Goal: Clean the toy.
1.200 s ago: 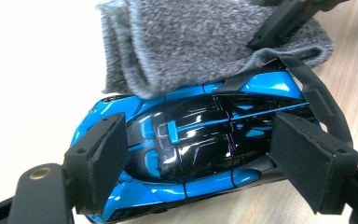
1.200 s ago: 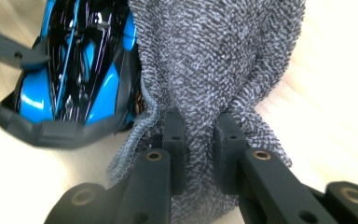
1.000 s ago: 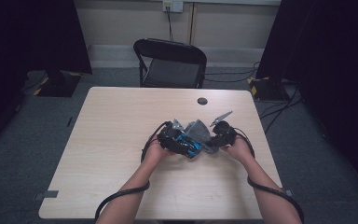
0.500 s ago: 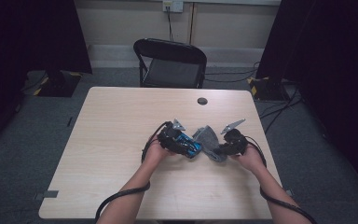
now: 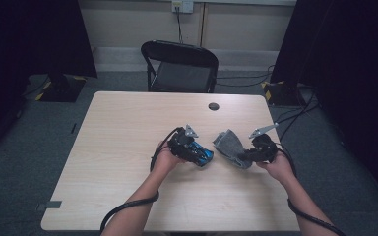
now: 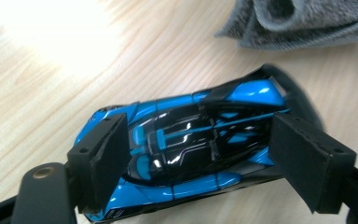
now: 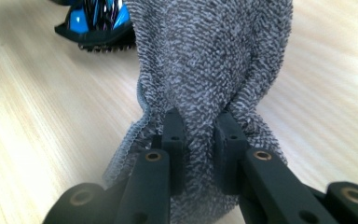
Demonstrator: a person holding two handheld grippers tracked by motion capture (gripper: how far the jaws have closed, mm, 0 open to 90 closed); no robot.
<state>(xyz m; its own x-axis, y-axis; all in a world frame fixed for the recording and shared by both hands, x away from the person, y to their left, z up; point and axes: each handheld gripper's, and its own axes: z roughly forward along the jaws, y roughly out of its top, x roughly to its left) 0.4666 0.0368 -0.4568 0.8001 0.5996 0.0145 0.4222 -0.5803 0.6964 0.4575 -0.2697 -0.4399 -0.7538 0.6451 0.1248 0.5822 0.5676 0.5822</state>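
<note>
- My left gripper (image 6: 200, 154) clamps the blue and black toy car (image 6: 191, 149), centre frame; no readable writing.
- My right gripper (image 7: 200, 135) pinches the grey cloth (image 7: 214, 60), hanging mid-frame.

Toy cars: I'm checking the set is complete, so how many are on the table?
1. A blue and black toy car sits on the table between the left tongs, beside the grey cloth.

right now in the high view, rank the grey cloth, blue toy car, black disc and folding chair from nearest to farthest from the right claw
1. grey cloth: pinched in the right claw, lying just to its left.
2. blue toy car: farther left, between the left claw's jaws.
3. black disc: on the table near its far edge.
4. folding chair: beyond the table.
</note>
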